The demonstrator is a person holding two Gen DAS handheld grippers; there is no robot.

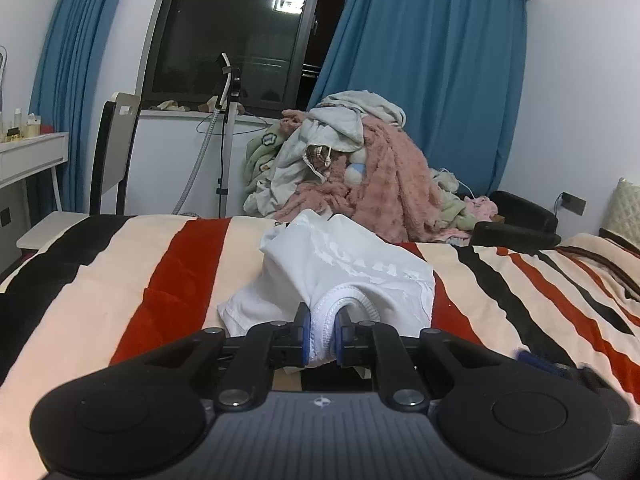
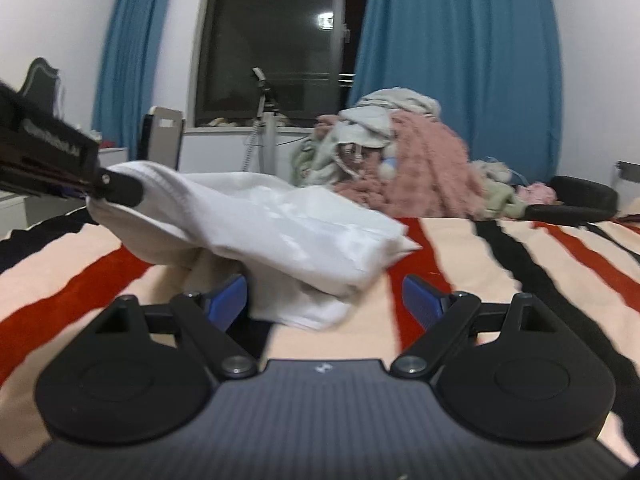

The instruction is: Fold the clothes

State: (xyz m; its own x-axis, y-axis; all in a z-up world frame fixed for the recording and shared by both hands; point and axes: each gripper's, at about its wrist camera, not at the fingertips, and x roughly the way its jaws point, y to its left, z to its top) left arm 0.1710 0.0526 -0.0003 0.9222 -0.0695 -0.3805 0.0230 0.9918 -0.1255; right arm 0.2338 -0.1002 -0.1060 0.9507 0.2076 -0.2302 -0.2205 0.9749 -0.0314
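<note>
Left wrist view: the left hand-held gripper point(image 1: 322, 334) is seen clamped on the ribbed collar of a white shirt point(image 1: 344, 276), which is bunched on the striped bed point(image 1: 120, 280).
Handling: the shirt is judged light, soft and limp; sagging wherever unsupported is to be expected, and the printed patch may be slick.
Right wrist view: the right hand-held gripper point(image 2: 324, 300) is held wide, nothing between its fingers, just before the shirt's lower hem point(image 2: 308, 316).
Where to hold: stitched edges, collar, hem or shoulder seams, are judged firmest.
Background: a clothes pile point(image 1: 352, 160) is heaped behind.
</note>
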